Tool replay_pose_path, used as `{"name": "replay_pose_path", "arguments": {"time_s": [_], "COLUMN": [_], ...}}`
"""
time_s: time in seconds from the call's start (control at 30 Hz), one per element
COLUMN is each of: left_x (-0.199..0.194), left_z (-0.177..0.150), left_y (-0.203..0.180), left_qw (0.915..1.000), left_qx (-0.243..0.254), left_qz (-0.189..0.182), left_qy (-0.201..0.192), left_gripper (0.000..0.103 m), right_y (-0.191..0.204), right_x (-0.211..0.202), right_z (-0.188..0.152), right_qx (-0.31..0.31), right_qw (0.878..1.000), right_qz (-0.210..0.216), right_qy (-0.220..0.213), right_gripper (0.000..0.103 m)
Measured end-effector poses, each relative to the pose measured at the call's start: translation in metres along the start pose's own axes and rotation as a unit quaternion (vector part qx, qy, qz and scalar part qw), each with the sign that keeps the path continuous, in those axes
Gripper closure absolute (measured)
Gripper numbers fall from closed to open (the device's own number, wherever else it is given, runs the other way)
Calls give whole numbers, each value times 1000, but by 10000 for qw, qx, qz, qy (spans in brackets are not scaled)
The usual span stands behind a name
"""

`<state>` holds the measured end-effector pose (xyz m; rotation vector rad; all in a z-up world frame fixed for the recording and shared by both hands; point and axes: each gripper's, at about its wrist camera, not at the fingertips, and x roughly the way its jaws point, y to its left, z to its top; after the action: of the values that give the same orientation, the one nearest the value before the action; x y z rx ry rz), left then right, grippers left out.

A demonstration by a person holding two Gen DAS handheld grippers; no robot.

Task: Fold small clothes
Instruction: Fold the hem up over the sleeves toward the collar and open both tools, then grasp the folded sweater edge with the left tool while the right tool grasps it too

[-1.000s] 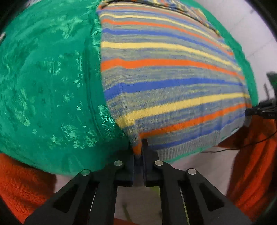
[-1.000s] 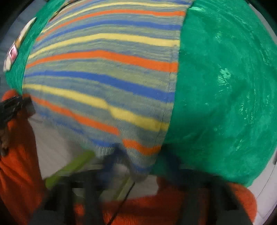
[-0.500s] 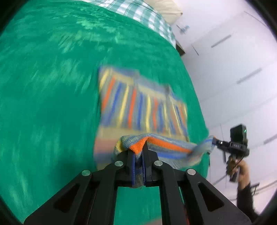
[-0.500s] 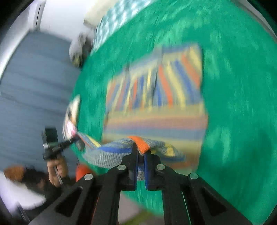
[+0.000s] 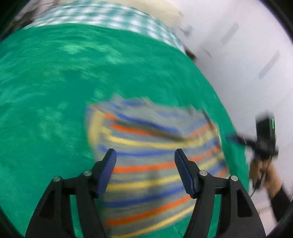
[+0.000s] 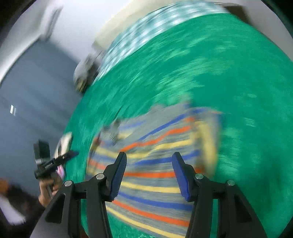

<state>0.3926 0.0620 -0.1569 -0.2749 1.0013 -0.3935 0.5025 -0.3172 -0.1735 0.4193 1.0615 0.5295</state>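
Observation:
A small knit garment (image 5: 152,161) with grey, blue, orange and yellow stripes lies folded over on the green blanket (image 5: 55,102), blurred by motion. My left gripper (image 5: 145,155) hovers over its near part, jaws opening, nothing pressed between the blue pads. In the right wrist view the same garment (image 6: 155,164) lies below my right gripper (image 6: 149,159), whose jaws are also opening and hold nothing. Each view shows the other gripper at its edge: the right gripper (image 5: 263,139) in a hand, and the left gripper (image 6: 49,161) likewise.
The green blanket covers a bed; a checked sheet (image 5: 109,16) shows at its far end. A white wall (image 5: 238,55) stands to the right and a grey-blue wall (image 6: 27,91) to the left. Something pale and patterned (image 6: 63,144) lies at the blanket's left edge.
Both grippers carried the garment's near hem away from the bed's edge over the rest of it, then let go; their jaws went from shut on the hem to open.

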Motion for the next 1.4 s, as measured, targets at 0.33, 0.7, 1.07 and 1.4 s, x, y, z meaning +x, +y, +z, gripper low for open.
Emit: {"name": "replay_pose_path", "arguments": {"time_s": [0.33, 0.7, 1.07, 1.4], "left_x": [46, 56, 5, 119], "left_z": [62, 74, 26, -136], "left_y": [46, 79, 10, -253], "left_qw": [9957, 9903, 9831, 9335], "left_qx": [-445, -678, 358, 3538], "left_qz": [803, 1206, 1711, 228], "left_qy": [125, -127, -538, 541], "left_gripper": [19, 99, 40, 35], "right_y": [-2, -20, -61, -72], "right_x": [48, 55, 31, 31], "right_z": [66, 65, 50, 36], "right_qx": [-826, -1004, -403, -222], "right_qw": [9747, 9672, 9666, 9831], "right_qz": [-2075, -2335, -2531, -1270], "right_qy": [85, -46, -49, 1303], "right_gripper": [41, 101, 42, 40]}}
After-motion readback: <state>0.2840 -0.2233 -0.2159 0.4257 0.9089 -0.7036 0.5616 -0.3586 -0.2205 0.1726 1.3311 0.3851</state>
